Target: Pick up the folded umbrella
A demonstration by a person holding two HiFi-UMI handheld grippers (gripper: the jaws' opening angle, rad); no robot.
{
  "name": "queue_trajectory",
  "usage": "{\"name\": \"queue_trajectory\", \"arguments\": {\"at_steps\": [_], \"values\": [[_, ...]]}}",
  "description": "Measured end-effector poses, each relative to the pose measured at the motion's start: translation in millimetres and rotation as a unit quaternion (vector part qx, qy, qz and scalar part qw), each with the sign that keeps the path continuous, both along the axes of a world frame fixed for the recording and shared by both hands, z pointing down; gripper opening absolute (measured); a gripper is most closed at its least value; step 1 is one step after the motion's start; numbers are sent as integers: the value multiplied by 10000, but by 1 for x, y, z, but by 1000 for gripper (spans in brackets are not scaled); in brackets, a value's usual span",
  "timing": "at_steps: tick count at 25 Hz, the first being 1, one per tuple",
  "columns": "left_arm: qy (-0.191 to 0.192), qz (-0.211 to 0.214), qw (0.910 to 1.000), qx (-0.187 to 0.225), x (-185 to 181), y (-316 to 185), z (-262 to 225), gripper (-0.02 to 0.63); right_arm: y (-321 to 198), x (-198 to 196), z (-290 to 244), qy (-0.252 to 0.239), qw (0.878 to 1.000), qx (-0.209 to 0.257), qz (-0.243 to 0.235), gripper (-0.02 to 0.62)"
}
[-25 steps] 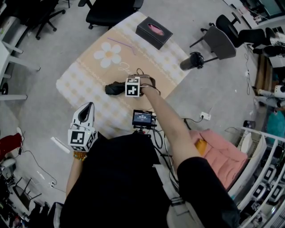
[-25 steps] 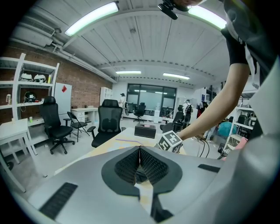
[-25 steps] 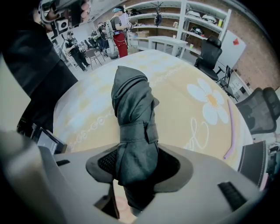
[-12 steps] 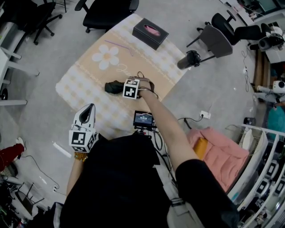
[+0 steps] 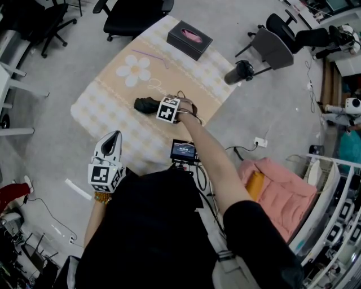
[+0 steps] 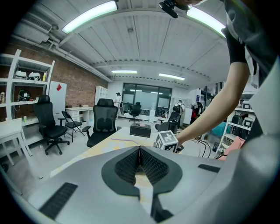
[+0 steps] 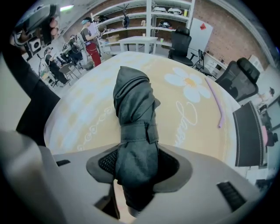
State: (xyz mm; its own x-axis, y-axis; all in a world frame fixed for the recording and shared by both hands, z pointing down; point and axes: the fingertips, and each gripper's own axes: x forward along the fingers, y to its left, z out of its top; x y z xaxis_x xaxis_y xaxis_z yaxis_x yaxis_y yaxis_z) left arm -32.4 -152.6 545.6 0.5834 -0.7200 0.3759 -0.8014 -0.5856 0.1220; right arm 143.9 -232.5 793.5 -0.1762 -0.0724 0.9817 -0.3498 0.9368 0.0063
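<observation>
The folded umbrella is dark grey, strapped round its middle, and lies along the yellow checked tablecloth. My right gripper points steeply down over its right end. In the right gripper view the umbrella fills the gap of that gripper, and both pads press on its sides. I cannot tell whether the umbrella's far end still touches the cloth. My left gripper hangs off the table's near edge with nothing in it. Its jaws meet in the left gripper view.
A black tissue box stands at the table's far corner, and a thin purple stick lies near the flower print. Office chairs ring the table. A small screen and a pink cushion are close to the person.
The right gripper's marker cube has rolled a little with the umbrella held in it. The left gripper has stayed where it was.
</observation>
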Motion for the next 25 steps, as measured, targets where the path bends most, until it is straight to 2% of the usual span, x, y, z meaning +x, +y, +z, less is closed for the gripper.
{"name": "queue_trajectory", "arguments": {"at_steps": [14,19,25], "values": [[27,-84,9999,75,-11,-4,-4,14,-2,2,-2,-490,9937,-64,1008,207],[33,-95,9999,54,-12,-1,-4,14,3,22,-9,-191,9880,-168,1521,206],[25,-77,9999,73,-12,-1,-4,14,6,30,-11,-236,9823,-159,1850,204]]}}
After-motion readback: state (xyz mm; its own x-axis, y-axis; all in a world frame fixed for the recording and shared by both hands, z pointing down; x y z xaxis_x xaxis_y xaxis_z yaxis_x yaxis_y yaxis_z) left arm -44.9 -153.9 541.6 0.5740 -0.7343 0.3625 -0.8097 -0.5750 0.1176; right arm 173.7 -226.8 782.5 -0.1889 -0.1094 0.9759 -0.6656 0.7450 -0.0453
